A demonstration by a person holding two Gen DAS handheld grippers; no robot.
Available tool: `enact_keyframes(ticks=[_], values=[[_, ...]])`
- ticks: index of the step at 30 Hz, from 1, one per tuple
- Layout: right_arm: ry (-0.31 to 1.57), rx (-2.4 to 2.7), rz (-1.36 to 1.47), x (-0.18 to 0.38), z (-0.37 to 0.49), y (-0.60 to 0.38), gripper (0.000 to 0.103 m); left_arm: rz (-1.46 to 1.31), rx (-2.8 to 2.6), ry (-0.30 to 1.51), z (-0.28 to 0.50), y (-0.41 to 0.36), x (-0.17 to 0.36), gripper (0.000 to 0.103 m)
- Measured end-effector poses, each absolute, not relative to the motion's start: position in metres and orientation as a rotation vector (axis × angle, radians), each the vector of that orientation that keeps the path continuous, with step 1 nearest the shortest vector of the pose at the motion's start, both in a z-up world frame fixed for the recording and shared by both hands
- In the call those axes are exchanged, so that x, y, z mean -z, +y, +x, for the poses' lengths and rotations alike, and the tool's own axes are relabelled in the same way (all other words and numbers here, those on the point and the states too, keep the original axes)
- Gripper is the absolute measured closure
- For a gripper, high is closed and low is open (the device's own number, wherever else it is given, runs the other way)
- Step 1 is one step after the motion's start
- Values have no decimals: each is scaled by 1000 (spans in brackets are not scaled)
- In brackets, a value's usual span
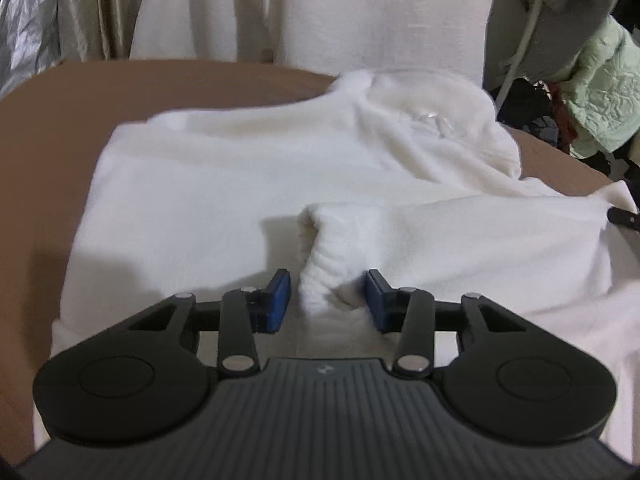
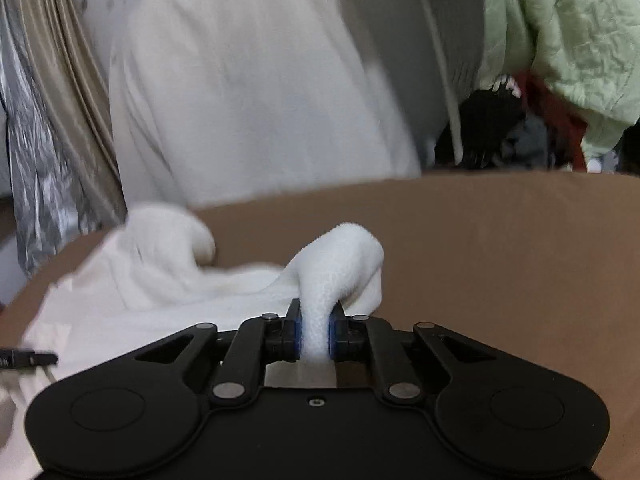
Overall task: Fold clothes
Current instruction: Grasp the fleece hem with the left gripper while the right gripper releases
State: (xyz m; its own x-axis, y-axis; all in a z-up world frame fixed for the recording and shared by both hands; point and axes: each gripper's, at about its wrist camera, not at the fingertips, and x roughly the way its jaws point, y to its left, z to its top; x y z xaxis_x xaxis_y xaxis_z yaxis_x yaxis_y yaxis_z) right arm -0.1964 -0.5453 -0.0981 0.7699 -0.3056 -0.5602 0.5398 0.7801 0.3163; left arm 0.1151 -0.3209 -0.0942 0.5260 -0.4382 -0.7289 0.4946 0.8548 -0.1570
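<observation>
Fleece fold, 2 grippers on garment.
My left gripper (image 1: 327,300) spread astride a ridge of the white fleece garment (image 1: 240,184); right gripper (image 2: 315,336) pinching its fold at 12 o'clock.

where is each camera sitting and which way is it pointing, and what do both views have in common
Left wrist view: sits on the left gripper, looking forward over the white fleece garment spread on the brown table; its blue pads stand apart around a raised fold.
Right wrist view: sits on the right gripper, looking across the table edge toward hanging clothes; jaws pinch a bunch of the garment.
Shared: the same garment, table, cream cloth backdrop and pale green jacket; each view catches the other gripper's tip at its edge.
</observation>
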Motion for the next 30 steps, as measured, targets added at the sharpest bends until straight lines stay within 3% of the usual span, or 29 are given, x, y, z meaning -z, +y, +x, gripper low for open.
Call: enact_keyframes(ticks=[1, 8, 11, 12, 15, 18, 22, 27, 30], values=[[501, 491, 464, 96, -197, -545, 91, 71, 536, 865, 117, -322, 98, 41], [619, 541, 439, 116, -184, -546, 85, 122, 516, 874, 121, -332, 94, 36], [587, 570, 525, 104, -194, -555, 78, 107, 554, 769, 120, -331, 66, 36], [568, 585, 543, 103, -197, -557, 71, 103, 563, 732, 121, -333, 56, 35], [496, 608, 608, 101, -205, -569, 64, 132, 580, 675, 140, -353, 37, 15], [427, 591, 679, 103, -205, -581, 63, 221, 570, 693, 177, -387, 37, 14], [466, 403, 588, 90, -179, -588, 61, 263, 576, 764, 230, -414, 53, 18], [662, 145, 182, 79, -93, -539, 61, 192, 603, 832, 270, -427, 67, 21], [764, -3, -56, 75, -42, -511, 59, 160, 625, 933, 279, -436, 83, 53]])
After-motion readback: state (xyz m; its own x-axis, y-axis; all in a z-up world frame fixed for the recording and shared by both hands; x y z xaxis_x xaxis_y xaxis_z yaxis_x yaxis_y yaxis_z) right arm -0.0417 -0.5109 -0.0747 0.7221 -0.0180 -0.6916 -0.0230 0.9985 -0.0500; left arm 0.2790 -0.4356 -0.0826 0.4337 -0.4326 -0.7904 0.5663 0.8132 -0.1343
